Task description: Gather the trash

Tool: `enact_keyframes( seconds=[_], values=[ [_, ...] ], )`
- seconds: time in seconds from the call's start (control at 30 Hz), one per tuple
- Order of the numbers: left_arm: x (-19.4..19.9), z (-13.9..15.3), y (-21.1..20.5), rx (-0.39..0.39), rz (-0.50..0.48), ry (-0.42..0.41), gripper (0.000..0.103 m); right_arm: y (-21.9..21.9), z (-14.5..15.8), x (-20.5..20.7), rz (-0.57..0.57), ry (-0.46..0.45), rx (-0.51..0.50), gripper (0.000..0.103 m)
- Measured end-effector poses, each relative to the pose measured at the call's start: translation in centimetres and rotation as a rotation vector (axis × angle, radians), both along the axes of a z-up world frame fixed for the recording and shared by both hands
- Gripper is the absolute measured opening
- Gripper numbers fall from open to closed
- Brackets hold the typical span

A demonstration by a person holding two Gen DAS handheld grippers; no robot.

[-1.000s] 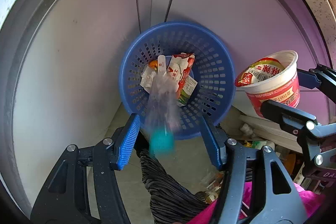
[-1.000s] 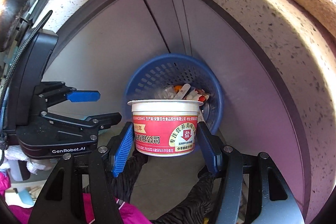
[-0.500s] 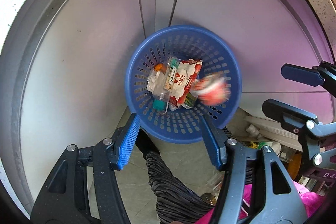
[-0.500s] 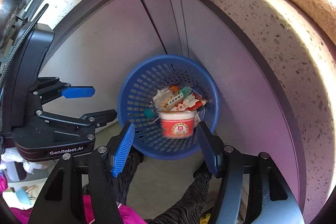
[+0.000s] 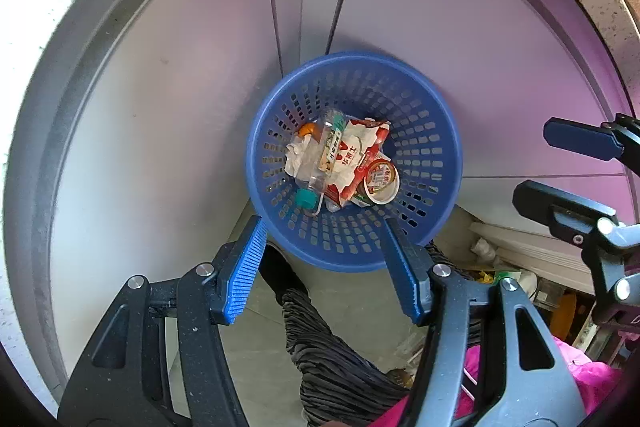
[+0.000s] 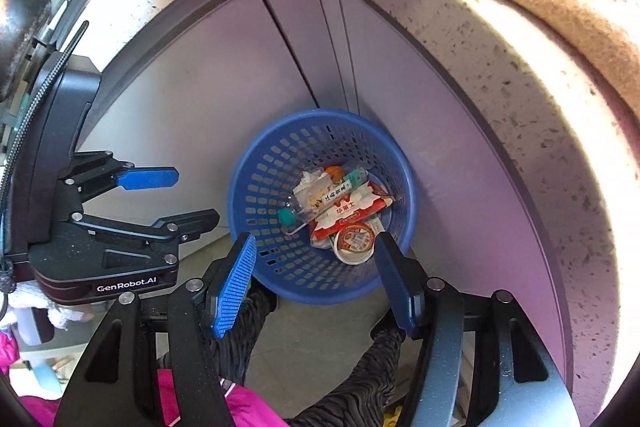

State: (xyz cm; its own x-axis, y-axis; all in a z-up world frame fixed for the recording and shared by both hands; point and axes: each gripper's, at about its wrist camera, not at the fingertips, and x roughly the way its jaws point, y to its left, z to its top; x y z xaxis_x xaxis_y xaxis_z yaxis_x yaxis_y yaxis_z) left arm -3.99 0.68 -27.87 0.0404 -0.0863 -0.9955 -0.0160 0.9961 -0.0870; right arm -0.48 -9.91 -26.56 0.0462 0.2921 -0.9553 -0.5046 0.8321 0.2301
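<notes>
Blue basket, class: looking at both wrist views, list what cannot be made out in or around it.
- Blue basket floor: both views, covered by the carton, bottle and noodle cup.
- Carton print: too small to read.
- Shelf clutter: left wrist view, blocked by gripper frames.

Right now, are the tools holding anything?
No. The left tool and right tool are open and empty; the cup lies in the basket.

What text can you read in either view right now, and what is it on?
"GenRobot.AI": white lettering on the left gripper body, seen from the right wrist view.
Red carton in the blue basket: large red Chinese characters, too blurred to read.
Clear bottle label: Chinese print, too small.
Instant noodle cup lid: print unreadable.
</notes>
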Motion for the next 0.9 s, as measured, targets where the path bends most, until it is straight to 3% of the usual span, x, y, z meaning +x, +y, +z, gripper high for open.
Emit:
enact_keyframes(
  seconds=[0.43, 0.9],
  values=[
    [-0.4, 3.1, 0.7, 0.007, 0.019, -0.068, 0.061, -0.6, 2.7, -0.1, 0.008, -0.001, 0.061, 0.060],
    [-0.5, 9.8, 1.3, -0.008, 0.064, -0.228, 0.063, -1.6, 8.9, -0.3, 0.003, -0.064, 0.161, 0.061]
  ],
)
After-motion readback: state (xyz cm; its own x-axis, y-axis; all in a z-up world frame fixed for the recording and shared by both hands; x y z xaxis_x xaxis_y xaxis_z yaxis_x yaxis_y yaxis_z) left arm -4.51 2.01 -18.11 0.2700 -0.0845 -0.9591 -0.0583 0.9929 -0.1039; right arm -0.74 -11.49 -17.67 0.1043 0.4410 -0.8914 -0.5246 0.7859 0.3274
